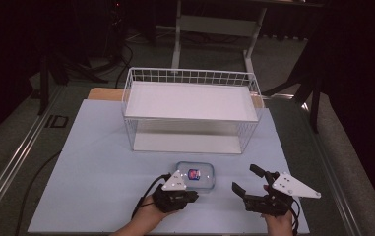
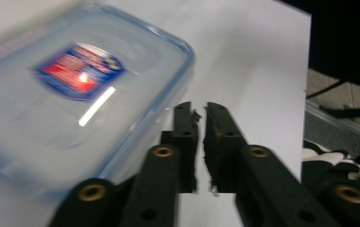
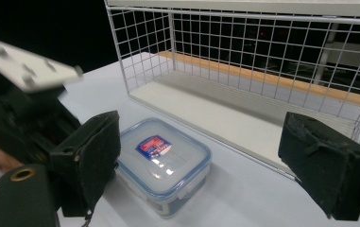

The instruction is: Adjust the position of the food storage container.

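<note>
A clear lidded box [image 1: 196, 175] with a blue rim and a red-and-blue label lies flat on the pale mat, just in front of the wire rack. My left gripper [image 1: 194, 195] sits at the box's near left corner. In the left gripper view its jaws [image 2: 198, 106] stand a thin slit apart with nothing between them, and the box [image 2: 69, 99] lies just to their left. My right gripper [image 1: 244, 178] is to the right of the box, open wide and empty. In the right gripper view the box [image 3: 161, 163] lies ahead between the spread jaws [image 3: 203, 120], nearer the left one.
A white wire rack [image 1: 190, 73] with a solid white top shelf stands across the middle of the mat [image 1: 101, 162]; its lower level [image 3: 225, 113] is open toward me. Dark floor and table legs lie beyond the mat's edges.
</note>
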A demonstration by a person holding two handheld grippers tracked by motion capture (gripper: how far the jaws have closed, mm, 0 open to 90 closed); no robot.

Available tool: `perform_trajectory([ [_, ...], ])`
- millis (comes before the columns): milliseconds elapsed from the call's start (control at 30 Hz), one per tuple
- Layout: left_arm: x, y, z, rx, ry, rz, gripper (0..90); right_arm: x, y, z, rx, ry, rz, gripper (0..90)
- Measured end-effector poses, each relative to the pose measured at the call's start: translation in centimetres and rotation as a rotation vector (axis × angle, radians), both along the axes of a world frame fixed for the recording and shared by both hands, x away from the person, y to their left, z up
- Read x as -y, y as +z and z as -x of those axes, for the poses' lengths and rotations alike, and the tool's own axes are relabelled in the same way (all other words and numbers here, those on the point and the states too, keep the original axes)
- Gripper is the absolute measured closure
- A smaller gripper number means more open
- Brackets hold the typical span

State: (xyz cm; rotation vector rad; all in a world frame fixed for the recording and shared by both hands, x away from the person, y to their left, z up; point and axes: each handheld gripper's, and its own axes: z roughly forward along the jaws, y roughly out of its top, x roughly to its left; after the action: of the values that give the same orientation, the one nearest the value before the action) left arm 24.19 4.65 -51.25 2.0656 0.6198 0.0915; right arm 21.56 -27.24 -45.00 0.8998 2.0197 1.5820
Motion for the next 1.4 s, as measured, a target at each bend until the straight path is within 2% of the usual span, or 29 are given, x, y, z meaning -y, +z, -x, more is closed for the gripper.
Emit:
perform_trajectory([
  [33, -0.7, 0.3, -0.1, -0.003, 0.012, 0.016, 79.3, -0.1, 0.0, 0.0, -0.002, 0.002, 0.004, 13.6],
  [67, -1.2, 0.6, -0.2, -0.004, 0.030, 0.017, 74.7, -0.1, -0.1, 0.0, -0.002, 0.001, 0.011, 13.6],
  [100, -1.7, 0.9, -0.3, 0.006, 0.051, 0.008, 69.7, -0.2, -0.1, 0.0, -0.004, 0.001, 0.012, 13.6],
  [133, -2.2, 1.1, -0.4, 0.034, 0.092, -0.013, 63.4, -0.2, -0.1, 0.0, -0.006, 0.002, 0.012, 13.6],
  [167, -2.4, 1.3, -0.4, 0.047, 0.119, -0.026, 61.7, -0.3, -0.2, 0.0, -0.008, 0.002, 0.012, 13.6],
  [267, -3.5, 1.3, -1.0, 0.067, 0.190, -0.044, 70.0, -0.3, -0.2, -0.1, -0.011, -0.001, 0.010, 13.6],
  [300, -3.9, 1.2, -1.2, 0.063, 0.202, -0.037, 78.4, -0.4, -0.3, -0.1, -0.014, 0.000, 0.015, 13.6],
  [367, -4.5, 0.8, -1.5, 0.079, 0.238, -0.052, 80.8, -0.4, -0.3, -0.1, -0.014, 0.002, 0.017, 13.6],
  [400, -4.8, 0.5, -1.8, 0.065, 0.248, -0.047, 85.3, -0.3, -0.3, 0.0, -0.011, 0.002, 0.017, 13.6],
  [467, -5.0, -0.2, -2.3, 0.044, 0.273, -0.072, 86.9, -0.3, -0.3, 0.0, -0.011, 0.001, 0.016, 13.6],
  [500, -5.0, -0.6, -2.6, 0.020, 0.278, -0.081, 89.9, -0.3, -0.2, -0.1, -0.012, 0.002, 0.013, 13.7],
  [533, -4.7, -1.2, -3.0, -0.004, 0.281, -0.124, 90.0, -0.3, -0.3, -0.1, -0.014, 0.003, 0.013, 13.6],
  [667, -4.2, -1.9, -3.1, -0.020, 0.251, -0.142, 90.0, -0.3, -0.3, -0.1, -0.014, 0.004, 0.014, 13.7],
  [733, -3.9, -2.1, -3.1, -0.030, 0.237, -0.120, 90.0, -0.3, -0.3, -0.1, -0.018, 0.005, 0.013, 13.7],
  [800, -3.6, -2.1, -2.9, -0.028, 0.225, -0.131, 90.0, -0.4, -0.3, -0.1, -0.018, 0.005, 0.015, 13.7],
  [933, -3.5, -2.1, -2.6, -0.035, 0.202, -0.111, 90.0, -0.4, -0.3, 0.0, -0.016, 0.010, 0.020, 13.7],
  [1033, -3.3, -2.2, -2.6, -0.027, 0.198, -0.121, 90.0, -0.5, -0.4, 0.0, -0.017, 0.013, 0.021, 13.7],
  [1067, -3.3, -2.2, -2.7, -0.030, 0.201, -0.119, 86.1, -0.6, -0.5, -0.1, -0.017, 0.016, 0.024, 13.6],
  [1100, -3.4, -2.2, -2.8, -0.036, 0.209, -0.120, 86.1, -0.6, -0.5, -0.1, -0.017, 0.016, 0.024, 13.6],
  [1133, -3.6, -2.2, -2.9, -0.042, 0.213, -0.114, 77.1, -0.6, -0.6, -0.1, -0.020, 0.018, 0.020, 13.6],
  [1200, -4.2, -2.0, -2.9, -0.042, 0.209, -0.102, 76.5, -0.6, -0.7, -0.2, -0.023, 0.022, 0.017, 13.6],
  [1267, -4.6, -1.7, -2.9, -0.054, 0.210, -0.092, 63.8, -0.7, -0.7, -0.2, -0.028, 0.032, 0.011, 13.6],
  [1300, -4.9, -1.5, -2.9, -0.074, 0.197, -0.066, 57.8, -0.8, -0.8, -0.2, -0.026, 0.035, 0.013, 13.6],
  [1333, -5.1, -1.3, -2.9, -0.079, 0.186, -0.053, 52.5, -0.8, -0.8, -0.2, -0.025, 0.036, 0.020, 13.6],
  [1367, -5.2, -1.1, -2.8, -0.070, 0.196, -0.055, 44.8, -0.9, -0.7, -0.2, -0.021, 0.036, 0.026, 13.7],
  [1400, -5.4, -0.9, -2.8, -0.072, 0.176, -0.044, 36.6, -1.0, -0.7, -0.1, -0.014, 0.033, 0.038, 13.6],
])
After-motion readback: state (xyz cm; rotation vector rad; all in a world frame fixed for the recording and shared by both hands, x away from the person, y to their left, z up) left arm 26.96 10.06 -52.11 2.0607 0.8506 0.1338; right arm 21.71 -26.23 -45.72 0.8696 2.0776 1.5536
